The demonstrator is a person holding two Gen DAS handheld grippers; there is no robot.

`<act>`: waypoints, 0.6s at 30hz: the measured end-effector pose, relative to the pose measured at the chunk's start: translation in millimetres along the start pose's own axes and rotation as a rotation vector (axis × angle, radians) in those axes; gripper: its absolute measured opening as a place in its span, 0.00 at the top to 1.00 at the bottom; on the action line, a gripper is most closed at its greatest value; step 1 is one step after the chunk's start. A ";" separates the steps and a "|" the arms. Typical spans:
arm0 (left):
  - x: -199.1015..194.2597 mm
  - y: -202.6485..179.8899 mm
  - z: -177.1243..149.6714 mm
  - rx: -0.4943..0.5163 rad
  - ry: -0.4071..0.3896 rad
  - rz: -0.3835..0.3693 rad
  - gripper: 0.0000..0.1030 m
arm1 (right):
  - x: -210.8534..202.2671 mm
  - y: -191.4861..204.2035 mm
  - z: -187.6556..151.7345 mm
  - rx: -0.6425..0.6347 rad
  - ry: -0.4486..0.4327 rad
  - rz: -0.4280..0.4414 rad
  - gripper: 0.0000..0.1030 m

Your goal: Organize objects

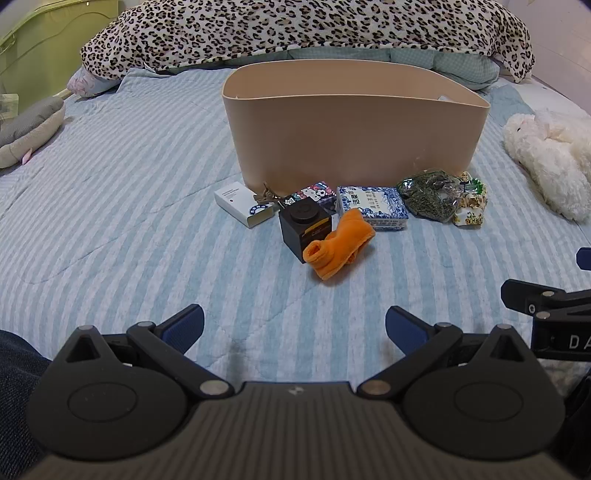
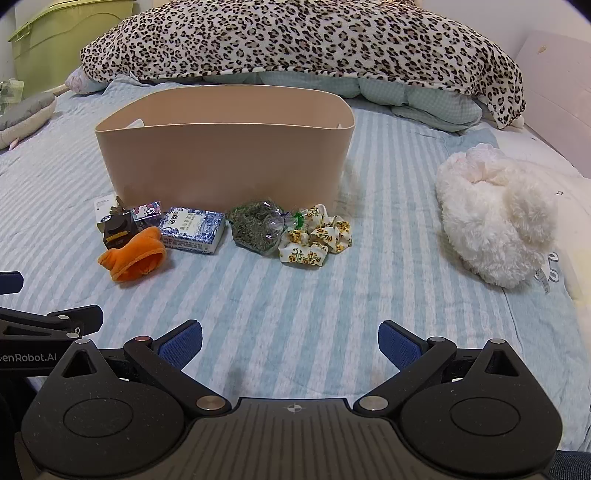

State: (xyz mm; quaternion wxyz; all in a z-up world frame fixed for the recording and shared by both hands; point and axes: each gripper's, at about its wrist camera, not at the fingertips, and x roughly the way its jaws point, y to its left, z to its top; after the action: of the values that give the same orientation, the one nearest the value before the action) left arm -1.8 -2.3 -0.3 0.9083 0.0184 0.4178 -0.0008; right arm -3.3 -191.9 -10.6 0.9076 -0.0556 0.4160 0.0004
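A tan bin (image 1: 354,136) (image 2: 225,155) stands on the striped bed. In front of it lie a white box (image 1: 243,205), a black cube (image 1: 306,229) (image 2: 118,229), a cartoon-print box (image 1: 314,192) (image 2: 147,211), an orange cloth (image 1: 338,243) (image 2: 135,256), a blue-and-white tissue pack (image 1: 373,206) (image 2: 194,229), a bag of green dried leaves (image 1: 430,199) (image 2: 255,227) and a floral scrunchie (image 1: 471,203) (image 2: 317,240). My left gripper (image 1: 295,326) and right gripper (image 2: 290,341) are open and empty, well short of the objects.
A white plush toy (image 1: 550,162) (image 2: 495,218) lies at the right. A leopard-print blanket (image 1: 295,33) (image 2: 295,40) is bunched behind the bin. A grey cushion (image 1: 29,129) lies at the left, with a green bin (image 2: 66,40) beyond it.
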 end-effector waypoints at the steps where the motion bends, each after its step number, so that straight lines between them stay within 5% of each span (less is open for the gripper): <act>1: -0.1 0.0 -0.1 0.000 -0.001 0.000 0.00 | 0.0 -0.1 0.1 0.000 0.000 0.001 0.00; 18: 0.6 1.7 0.5 0.001 0.001 -0.005 0.00 | -1.0 0.8 1.8 -0.006 -0.001 -0.005 0.00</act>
State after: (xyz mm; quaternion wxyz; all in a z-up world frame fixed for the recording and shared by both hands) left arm -1.0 -0.7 -0.3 0.9082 0.0178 0.4182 -0.0034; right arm -2.7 -190.9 -8.8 0.9077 -0.0594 0.4153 -0.0003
